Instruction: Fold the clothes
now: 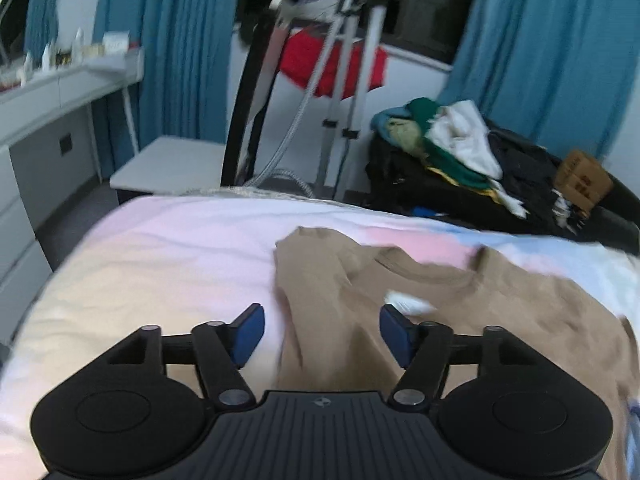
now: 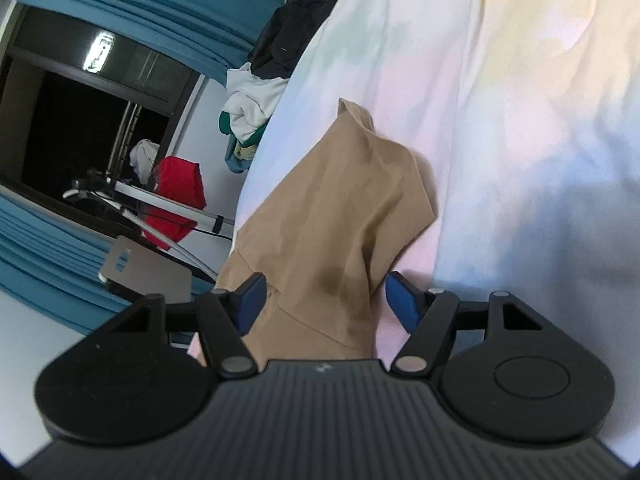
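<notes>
A tan T-shirt [image 1: 460, 304] lies spread on the bed's pastel sheet [image 1: 160, 272], its collar toward the far edge and a white label showing inside the neck. My left gripper [image 1: 322, 320] hovers open over the shirt's left side, near the left sleeve; cloth lies below the gap but nothing is pinched. In the right wrist view the same tan shirt [image 2: 340, 216] runs away from me, bunched and creased. My right gripper [image 2: 324, 292] is open, its blue fingers [image 2: 400, 300] straddling the fabric without closing on it.
A heap of mixed clothes [image 1: 448, 144] sits on a dark bag beyond the bed's far right edge, with a cardboard box [image 1: 582, 180] beside it. A tripod [image 1: 348, 92] and a red cloth [image 1: 332, 64] stand behind the bed. White drawers [image 1: 48, 120] line the left wall.
</notes>
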`<state>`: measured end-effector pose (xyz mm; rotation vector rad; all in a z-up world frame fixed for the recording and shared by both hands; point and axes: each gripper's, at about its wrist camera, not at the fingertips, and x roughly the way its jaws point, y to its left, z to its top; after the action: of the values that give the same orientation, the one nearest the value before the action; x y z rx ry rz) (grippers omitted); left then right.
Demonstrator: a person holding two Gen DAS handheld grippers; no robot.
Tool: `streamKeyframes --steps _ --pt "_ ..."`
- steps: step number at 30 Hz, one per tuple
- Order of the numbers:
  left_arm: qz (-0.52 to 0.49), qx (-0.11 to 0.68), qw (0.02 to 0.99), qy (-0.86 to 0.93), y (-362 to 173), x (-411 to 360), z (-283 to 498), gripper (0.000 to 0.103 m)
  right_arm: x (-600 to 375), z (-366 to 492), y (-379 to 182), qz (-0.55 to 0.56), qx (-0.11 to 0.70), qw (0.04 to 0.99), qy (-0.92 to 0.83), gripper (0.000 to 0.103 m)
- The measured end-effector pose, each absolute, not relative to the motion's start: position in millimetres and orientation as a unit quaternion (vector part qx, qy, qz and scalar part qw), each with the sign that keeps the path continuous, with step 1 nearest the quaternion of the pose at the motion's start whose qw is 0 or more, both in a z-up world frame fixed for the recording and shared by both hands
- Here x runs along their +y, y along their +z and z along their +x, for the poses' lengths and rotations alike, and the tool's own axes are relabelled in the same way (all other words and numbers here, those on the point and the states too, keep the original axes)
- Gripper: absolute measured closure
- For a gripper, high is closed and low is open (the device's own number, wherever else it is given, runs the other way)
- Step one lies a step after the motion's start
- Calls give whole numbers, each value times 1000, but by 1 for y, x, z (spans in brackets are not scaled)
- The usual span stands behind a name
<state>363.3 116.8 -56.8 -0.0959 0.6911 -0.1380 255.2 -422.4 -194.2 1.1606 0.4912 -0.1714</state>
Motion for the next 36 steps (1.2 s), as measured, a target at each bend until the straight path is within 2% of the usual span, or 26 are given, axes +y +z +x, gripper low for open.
streamKeyframes --steps 1,4,9,12,17,20,28,29,30,31,32,34,36 --pt "-43 337 938 -67 -51 115 343 27 -425 256 -197 548 232 800 -79 34" --pt "-48 333 939 -68 -37 113 279 23 -432 257 -206 574 239 780 -72 35" --pt "-55 326 941 -70 -44 106 194 21 -434 262 -216 590 241 768 -55 36" --pt "-60 334 938 -73 -59 106 173 21 -436 265 -223 585 226 777 -54 36" --pt "-28 327 941 -83 -74 94 179 21 -438 280 -225 548 208 808 -53 36" --pt "-38 305 949 -76 -83 100 186 21 -441 296 -220 525 197 826 -66 36" --pt "-78 318 944 -39 -93 131 204 21 -442 339 -211 440 169 875 -114 35" --pt "-82 317 944 -39 -92 133 204 21 -438 345 -208 419 171 883 -128 38" --pt "-85 315 944 -39 -90 134 203 21 -434 351 -205 396 174 890 -142 54" --pt "-88 314 945 -40 -89 135 203 21 -428 357 -201 363 189 898 -161 65" --pt "-91 312 945 -40 -87 137 203 21 -421 363 -196 329 203 905 -180 84" --pt "-97 310 945 -40 -84 139 202 21 -406 371 -183 275 221 914 -202 90" --pt "-103 307 945 -41 -81 142 202 21 -394 366 -165 249 198 925 -207 91"
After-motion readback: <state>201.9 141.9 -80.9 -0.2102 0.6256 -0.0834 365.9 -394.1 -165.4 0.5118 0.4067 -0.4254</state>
